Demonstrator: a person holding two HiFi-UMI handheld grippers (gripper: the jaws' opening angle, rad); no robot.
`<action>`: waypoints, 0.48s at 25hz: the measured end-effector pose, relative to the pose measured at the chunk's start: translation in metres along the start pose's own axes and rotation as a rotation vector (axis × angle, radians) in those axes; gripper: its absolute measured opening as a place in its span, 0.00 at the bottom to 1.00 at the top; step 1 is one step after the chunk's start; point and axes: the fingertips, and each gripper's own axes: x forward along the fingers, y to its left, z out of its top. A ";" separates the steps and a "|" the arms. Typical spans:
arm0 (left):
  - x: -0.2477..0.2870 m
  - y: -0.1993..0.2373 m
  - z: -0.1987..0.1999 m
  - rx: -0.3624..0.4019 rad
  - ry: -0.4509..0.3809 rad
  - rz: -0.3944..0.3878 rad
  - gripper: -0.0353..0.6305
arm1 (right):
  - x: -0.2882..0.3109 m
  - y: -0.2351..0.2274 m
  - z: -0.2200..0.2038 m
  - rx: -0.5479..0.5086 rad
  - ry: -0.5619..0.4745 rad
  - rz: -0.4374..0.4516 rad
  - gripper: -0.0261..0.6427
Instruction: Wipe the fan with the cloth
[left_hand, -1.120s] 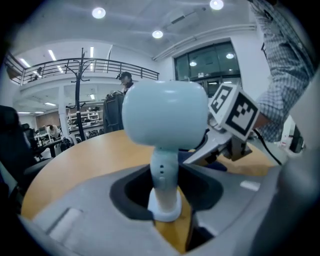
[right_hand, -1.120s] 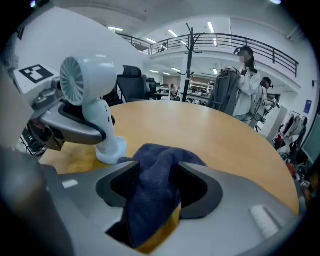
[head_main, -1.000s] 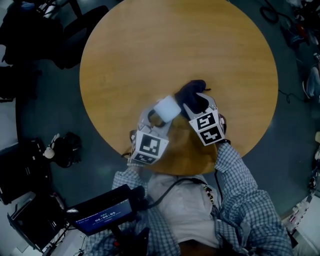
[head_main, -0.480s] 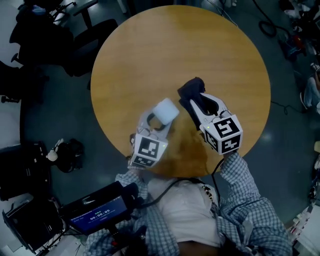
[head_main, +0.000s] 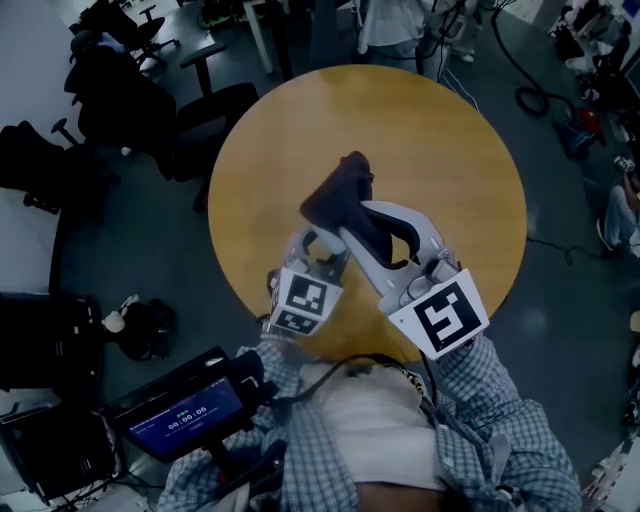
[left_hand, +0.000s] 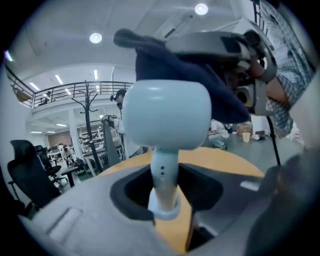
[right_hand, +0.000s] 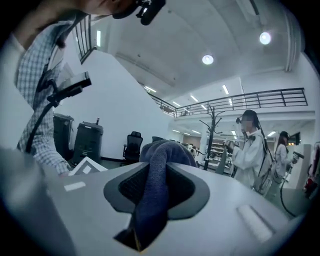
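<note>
My left gripper (head_main: 318, 250) is shut on the stem of a small white fan (left_hand: 165, 115) and holds it upright above the round wooden table (head_main: 450, 170). The fan's rounded head fills the middle of the left gripper view. My right gripper (head_main: 356, 220) has just been closing and is now shut on a dark blue cloth (head_main: 338, 195), which bunches between its jaws (right_hand: 161, 152). The cloth (left_hand: 170, 60) hangs over and just behind the top of the fan head. From the head view the cloth and right gripper hide the fan.
Black office chairs (head_main: 200, 110) stand beyond the table's far left edge. A device with a lit screen (head_main: 180, 410) sits low at my left. Cables (head_main: 530, 100) lie on the floor at the right. A person (right_hand: 247, 150) stands in the distance.
Both grippers have risen off the table. The right one rose more, taking the cloth off the tabletop and over the fan head, which showed white before and is now covered.
</note>
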 end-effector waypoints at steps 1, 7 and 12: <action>0.000 0.002 0.003 -0.005 -0.006 0.004 0.27 | -0.001 0.010 0.006 -0.003 -0.019 0.024 0.19; 0.000 0.014 0.023 -0.043 -0.071 0.012 0.27 | -0.014 0.032 -0.009 0.105 -0.038 0.074 0.19; 0.001 0.014 0.023 -0.029 -0.072 0.004 0.27 | -0.025 0.019 -0.024 0.172 -0.067 0.067 0.19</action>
